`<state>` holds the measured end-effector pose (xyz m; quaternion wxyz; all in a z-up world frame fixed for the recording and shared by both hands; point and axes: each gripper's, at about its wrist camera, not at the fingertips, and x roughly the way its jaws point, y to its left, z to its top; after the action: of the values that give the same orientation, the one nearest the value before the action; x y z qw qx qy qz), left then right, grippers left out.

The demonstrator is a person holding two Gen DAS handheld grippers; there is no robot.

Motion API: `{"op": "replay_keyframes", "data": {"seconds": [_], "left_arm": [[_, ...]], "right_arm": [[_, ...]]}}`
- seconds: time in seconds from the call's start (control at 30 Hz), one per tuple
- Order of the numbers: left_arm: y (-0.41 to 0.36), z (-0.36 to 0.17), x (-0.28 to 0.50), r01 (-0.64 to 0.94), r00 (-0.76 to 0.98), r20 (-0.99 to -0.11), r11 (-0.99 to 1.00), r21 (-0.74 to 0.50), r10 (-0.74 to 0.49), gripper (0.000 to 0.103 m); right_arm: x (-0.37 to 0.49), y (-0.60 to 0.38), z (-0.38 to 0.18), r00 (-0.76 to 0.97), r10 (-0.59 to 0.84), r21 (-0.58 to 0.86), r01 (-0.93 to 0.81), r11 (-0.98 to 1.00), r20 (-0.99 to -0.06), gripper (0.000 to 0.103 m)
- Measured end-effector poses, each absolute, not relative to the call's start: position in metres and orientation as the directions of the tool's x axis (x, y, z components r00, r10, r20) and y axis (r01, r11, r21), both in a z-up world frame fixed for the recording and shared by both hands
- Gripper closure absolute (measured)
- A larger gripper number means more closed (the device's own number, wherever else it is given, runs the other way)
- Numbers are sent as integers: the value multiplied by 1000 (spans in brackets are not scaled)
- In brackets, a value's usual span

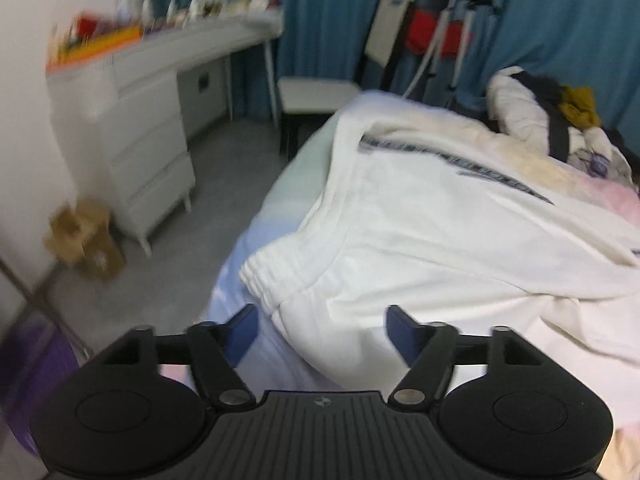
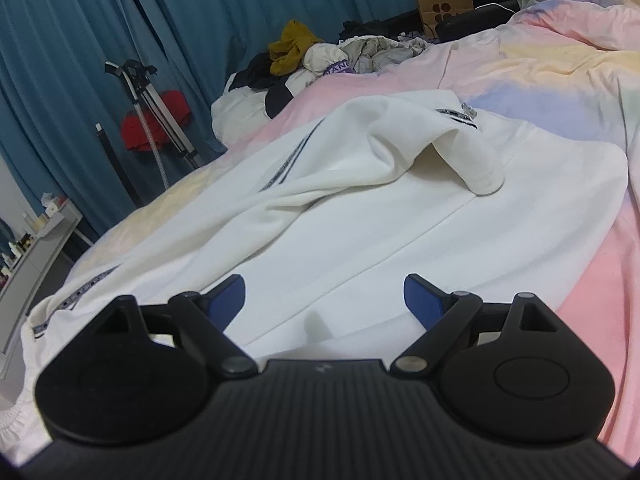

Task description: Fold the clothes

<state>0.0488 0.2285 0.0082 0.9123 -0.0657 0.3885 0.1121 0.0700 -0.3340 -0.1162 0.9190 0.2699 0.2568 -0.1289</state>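
A white garment (image 1: 440,216) with dark printed side stripes lies spread on the pastel bed (image 1: 288,184). Its elastic waistband (image 1: 272,276) bunches near the bed's left edge. My left gripper (image 1: 322,330) is open just short of that waistband, with white cloth between the blue pads but not pinched. In the right wrist view the same garment (image 2: 360,224) stretches away, one folded-over flap (image 2: 460,152) lying on top. My right gripper (image 2: 324,300) is open above the cloth's near part, holding nothing.
A heap of other clothes (image 2: 320,56) lies at the bed's far end, with a brown paper bag (image 2: 442,0) behind. A white drawer unit (image 1: 148,152), cardboard box (image 1: 86,236), chair (image 1: 320,96) and tripod (image 2: 160,108) stand by blue curtains.
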Motion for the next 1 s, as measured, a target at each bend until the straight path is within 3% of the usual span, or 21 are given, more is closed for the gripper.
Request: {"op": "replay_keyframes", "data": {"seconds": [0.23,0.5,0.57,0.73,0.9,1.0], "left_arm": [[159,36,53,-121,780,-618,993,11,102,21],[23,-11,111,92,799,-588,991,-92,-129,21],[-15,-34,129,159,789,-592,986,-58,-162,21],[-90,-84,162,296,805,-578,936,192,-136,21],[-103,-129,196,328,791,-595,920,215,-144,24],[-100,-149,211,328,805,-580,909,258,-126,33]], "right_arm": [[64,-336,-104,853,-109,437,366,822,-510,15],[55,-359,-105,877,-39,596,358,718,-479,15],[53,-370,-110,881,-17,651,362,667,-473,15],[59,-407,-122,888,8,766,391,511,-459,15],[102,-449,-143,882,27,832,433,345,-471,13],[135,-473,-159,864,13,829,479,288,-503,14]]}}
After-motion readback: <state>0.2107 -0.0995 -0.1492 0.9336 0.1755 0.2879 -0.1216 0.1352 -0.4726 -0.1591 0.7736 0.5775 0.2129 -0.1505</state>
